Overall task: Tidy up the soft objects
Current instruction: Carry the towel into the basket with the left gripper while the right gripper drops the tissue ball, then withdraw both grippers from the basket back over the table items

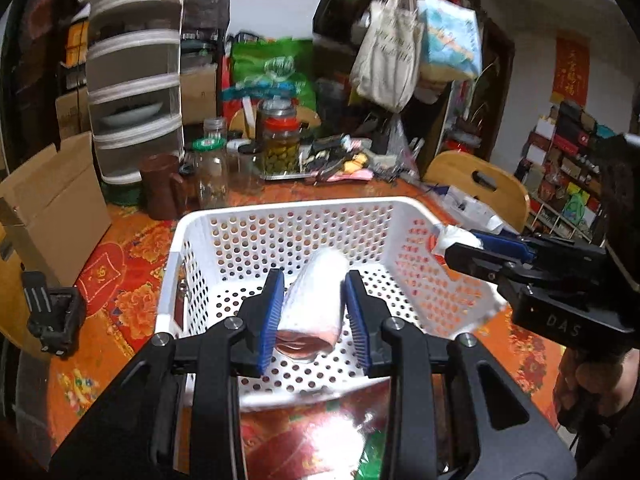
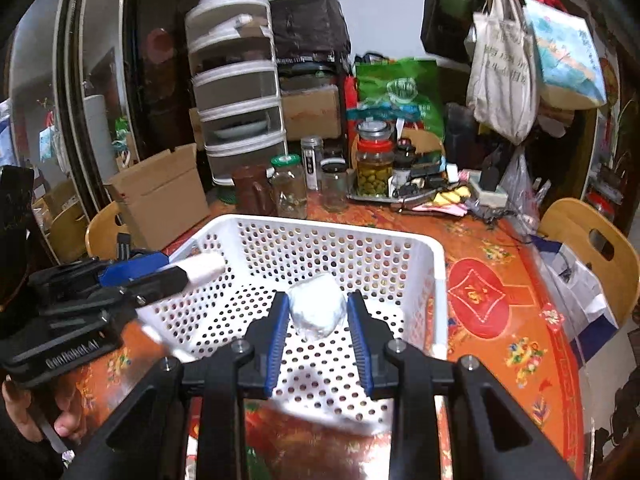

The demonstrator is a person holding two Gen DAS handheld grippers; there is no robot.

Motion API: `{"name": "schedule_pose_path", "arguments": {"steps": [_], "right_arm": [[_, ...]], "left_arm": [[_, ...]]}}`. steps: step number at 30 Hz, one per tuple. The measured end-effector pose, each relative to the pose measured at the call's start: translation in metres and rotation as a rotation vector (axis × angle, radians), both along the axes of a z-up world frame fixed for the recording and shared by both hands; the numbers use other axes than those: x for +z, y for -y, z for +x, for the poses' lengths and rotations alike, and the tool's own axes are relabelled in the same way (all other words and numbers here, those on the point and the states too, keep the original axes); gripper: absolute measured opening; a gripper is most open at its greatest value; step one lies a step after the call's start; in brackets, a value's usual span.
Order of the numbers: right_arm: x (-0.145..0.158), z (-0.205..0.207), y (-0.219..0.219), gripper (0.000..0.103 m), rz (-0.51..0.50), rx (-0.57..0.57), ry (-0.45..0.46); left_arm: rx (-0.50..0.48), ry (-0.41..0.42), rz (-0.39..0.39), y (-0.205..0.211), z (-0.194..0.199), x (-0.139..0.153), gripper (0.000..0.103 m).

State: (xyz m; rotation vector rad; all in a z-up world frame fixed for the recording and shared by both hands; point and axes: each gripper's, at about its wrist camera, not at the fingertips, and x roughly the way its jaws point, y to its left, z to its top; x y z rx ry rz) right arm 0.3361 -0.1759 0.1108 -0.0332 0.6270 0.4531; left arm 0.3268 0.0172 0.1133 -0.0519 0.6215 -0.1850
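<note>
A white perforated basket (image 1: 280,210) stands on the red patterned table; it also shows in the right wrist view (image 2: 434,280). My left gripper (image 1: 314,312) is shut on a rolled white towel with a pink end (image 1: 316,292), held over the basket's inside. In the right wrist view this gripper (image 2: 180,274) comes in from the left with the roll's end (image 2: 206,268) sticking out. My right gripper (image 2: 318,320) is shut on a small white soft bundle (image 2: 318,310) above the basket floor. In the left wrist view it (image 1: 452,246) holds the bundle (image 1: 452,238) at the basket's right rim.
Glass jars (image 2: 290,184), a pickle jar (image 2: 374,164), a brown mug (image 1: 162,184) and clutter crowd the table behind the basket. A cardboard box (image 1: 52,208) and a drawer tower (image 1: 134,96) stand at the left. Wooden chairs (image 2: 592,240) flank the table.
</note>
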Motion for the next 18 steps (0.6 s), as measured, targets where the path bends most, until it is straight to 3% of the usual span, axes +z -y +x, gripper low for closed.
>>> {"name": "schedule_pose_path", "arguments": {"steps": [4,9,14,15,16,17,18], "right_arm": [[-0.015,0.035,-0.012,0.029,-0.041,-0.004,-0.078],[-0.038,0.068,-0.021,0.029,-0.087,-0.021,-0.169],[-0.053,0.082,-0.029,0.03,-0.121,0.002,-0.232],[-0.055,0.083,-0.03,0.033,-0.121,0.0,-0.242],[-0.056,0.083,-0.03,0.047,-0.113,-0.002,-0.243],[-0.056,0.082,-0.03,0.064,-0.11,-0.003,-0.24],[-0.054,0.08,-0.03,0.072,-0.101,-0.002,-0.23]], "left_arm": [[0.023,-0.079,0.007,0.0,0.037,-0.017,0.018],[0.045,-0.157,0.001,-0.008,0.071,-0.034,0.018],[0.057,-0.169,0.01,-0.011,0.079,-0.042,0.02],[0.059,-0.165,0.012,-0.013,0.078,-0.041,0.028],[0.066,-0.157,0.014,-0.013,0.076,-0.041,0.045],[0.07,-0.151,0.017,-0.014,0.073,-0.041,0.056],[0.079,-0.134,0.026,-0.014,0.071,-0.04,0.069]]}}
